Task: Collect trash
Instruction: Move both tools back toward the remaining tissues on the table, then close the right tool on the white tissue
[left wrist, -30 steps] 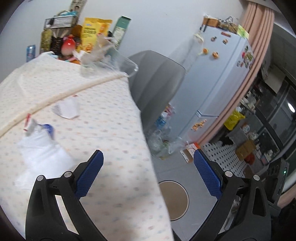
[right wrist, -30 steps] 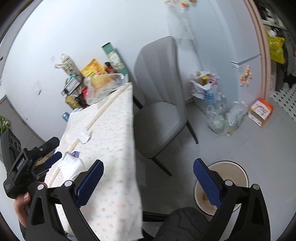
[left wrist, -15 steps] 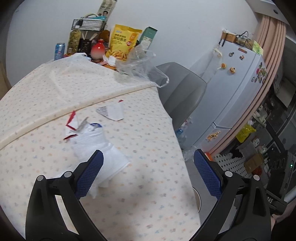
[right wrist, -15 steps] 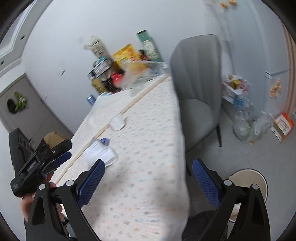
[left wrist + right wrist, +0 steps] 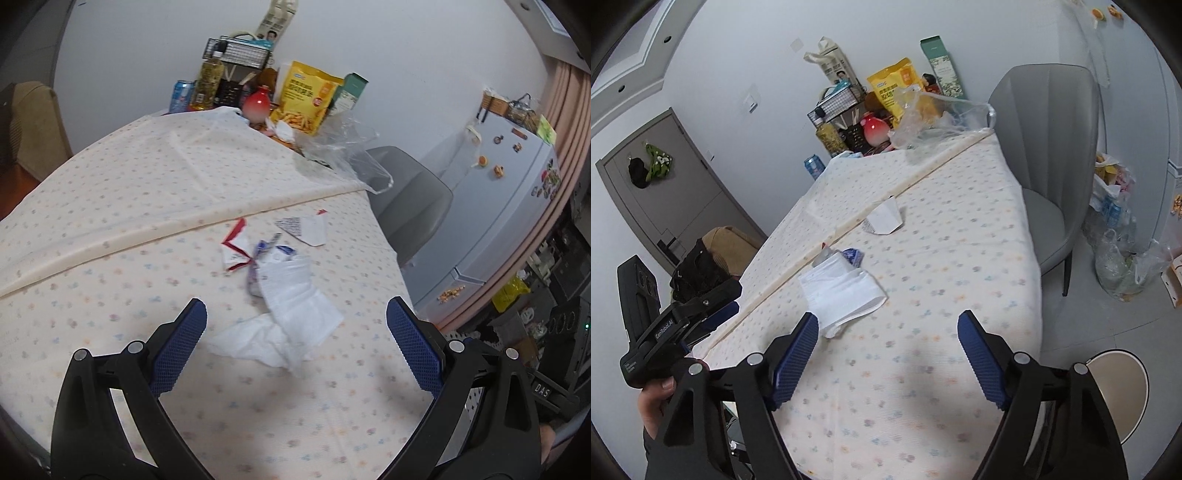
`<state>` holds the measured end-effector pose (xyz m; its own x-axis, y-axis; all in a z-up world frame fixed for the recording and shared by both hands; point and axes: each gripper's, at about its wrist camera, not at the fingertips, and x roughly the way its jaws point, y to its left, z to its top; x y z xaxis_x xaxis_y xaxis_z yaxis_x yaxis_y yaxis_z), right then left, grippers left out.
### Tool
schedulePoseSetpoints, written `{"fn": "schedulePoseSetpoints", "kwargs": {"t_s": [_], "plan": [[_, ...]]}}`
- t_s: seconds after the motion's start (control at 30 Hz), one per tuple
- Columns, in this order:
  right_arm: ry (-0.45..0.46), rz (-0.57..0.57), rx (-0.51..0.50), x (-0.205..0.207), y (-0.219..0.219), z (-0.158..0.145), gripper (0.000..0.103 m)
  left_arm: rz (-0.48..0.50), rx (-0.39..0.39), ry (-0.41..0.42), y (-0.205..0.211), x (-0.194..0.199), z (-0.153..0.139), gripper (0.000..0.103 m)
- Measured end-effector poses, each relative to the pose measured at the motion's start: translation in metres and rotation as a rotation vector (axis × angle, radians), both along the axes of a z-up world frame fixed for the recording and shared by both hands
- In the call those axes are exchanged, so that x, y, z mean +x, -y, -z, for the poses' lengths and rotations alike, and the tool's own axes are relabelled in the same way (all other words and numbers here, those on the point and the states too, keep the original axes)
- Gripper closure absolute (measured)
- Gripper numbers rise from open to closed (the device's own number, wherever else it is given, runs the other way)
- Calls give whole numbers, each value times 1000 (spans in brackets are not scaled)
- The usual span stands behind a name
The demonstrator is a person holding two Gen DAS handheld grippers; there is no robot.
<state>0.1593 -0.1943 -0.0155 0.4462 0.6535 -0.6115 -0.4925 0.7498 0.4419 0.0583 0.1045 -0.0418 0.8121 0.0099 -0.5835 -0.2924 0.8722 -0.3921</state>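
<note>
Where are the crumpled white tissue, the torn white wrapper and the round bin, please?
crumpled white tissue [image 5: 295, 295]: left wrist view, its middle.
torn white wrapper [image 5: 884, 218]: right wrist view, its flat face.
round bin [image 5: 1123, 391]: right wrist view, its lid.

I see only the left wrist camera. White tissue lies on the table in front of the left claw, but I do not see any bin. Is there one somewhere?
Observer: Yes. The right wrist view shows a round bin on the floor, off the right side of the table.
Operator: And where is the right claw?
Observer: The right claw is open and empty above the near end of the table. The white tissue is just ahead of its left finger.
Operator: Is something on the floor near the chair?
Observer: Yes, clear bags with bottles stand beside the grey chair.
</note>
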Motion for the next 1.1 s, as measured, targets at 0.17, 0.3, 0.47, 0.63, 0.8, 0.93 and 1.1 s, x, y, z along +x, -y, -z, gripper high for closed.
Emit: {"fn": "schedulePoseSetpoints", "kwargs": {"t_s": [0.17, 0.3, 0.47, 0.63, 0.8, 0.93, 1.1], "plan": [[-27, -44, -15, 0, -25, 10, 32, -52, -23, -3, -25, -13, 9, 6], [-48, -78, -29, 1, -45, 19, 37, -79, -36, -8, -38, -19, 15, 7], [-86, -125, -42, 8, -73, 33, 40, -101, -47, -19, -49, -23, 23, 9], [-84, -133, -102, 23, -100, 46, 40, -119, -60, -37, -57, -24, 33, 12], [-84, -121, -167, 46, -121, 61, 40, -136, -59, -52, -66, -21, 41, 18], [-77, -128, -218, 61, -140, 70, 42, -133, -69, -62, -73, -9, 44, 26], [-28, -128, -274, 62, -152, 75, 48, -122, -64, -78, -75, 2, 49, 30]]}}
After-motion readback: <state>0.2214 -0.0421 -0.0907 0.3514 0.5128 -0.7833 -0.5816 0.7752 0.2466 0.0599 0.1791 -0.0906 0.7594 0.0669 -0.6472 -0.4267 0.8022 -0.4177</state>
